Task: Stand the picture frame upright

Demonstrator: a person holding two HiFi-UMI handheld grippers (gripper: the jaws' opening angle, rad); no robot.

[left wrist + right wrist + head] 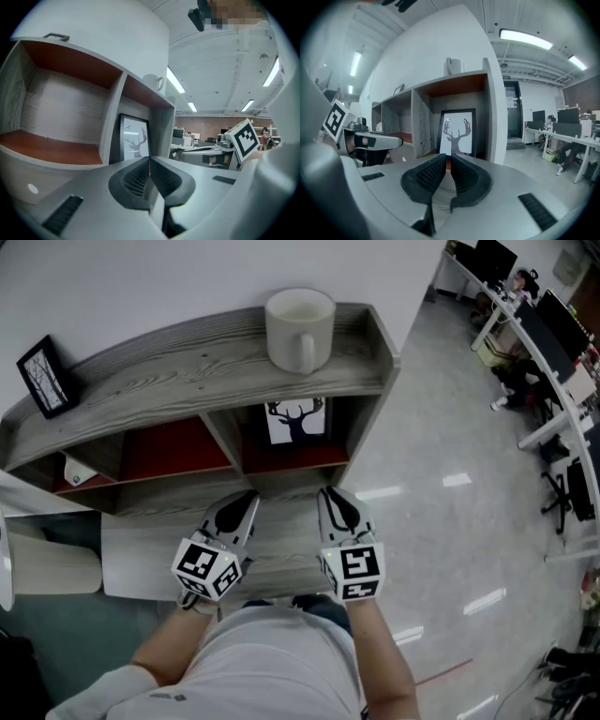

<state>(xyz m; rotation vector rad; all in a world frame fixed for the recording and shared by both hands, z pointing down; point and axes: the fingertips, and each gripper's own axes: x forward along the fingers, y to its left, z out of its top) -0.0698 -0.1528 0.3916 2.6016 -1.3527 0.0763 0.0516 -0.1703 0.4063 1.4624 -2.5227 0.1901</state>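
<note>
Risk of toppling the upright black-framed deer picture frame (296,421) in the grey wooden shelf (187,362) with left gripper (246,498) or right gripper (330,495), both closed, empty.

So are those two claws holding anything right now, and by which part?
Nothing is held. The left gripper and the right gripper both have their jaws shut with nothing between them; the deer picture frame stands in the shelf, untouched.

From the head we look steeply down on the shelf unit (187,362); both gripper views face it low, close; all share the deer picture frame (296,421).
</note>
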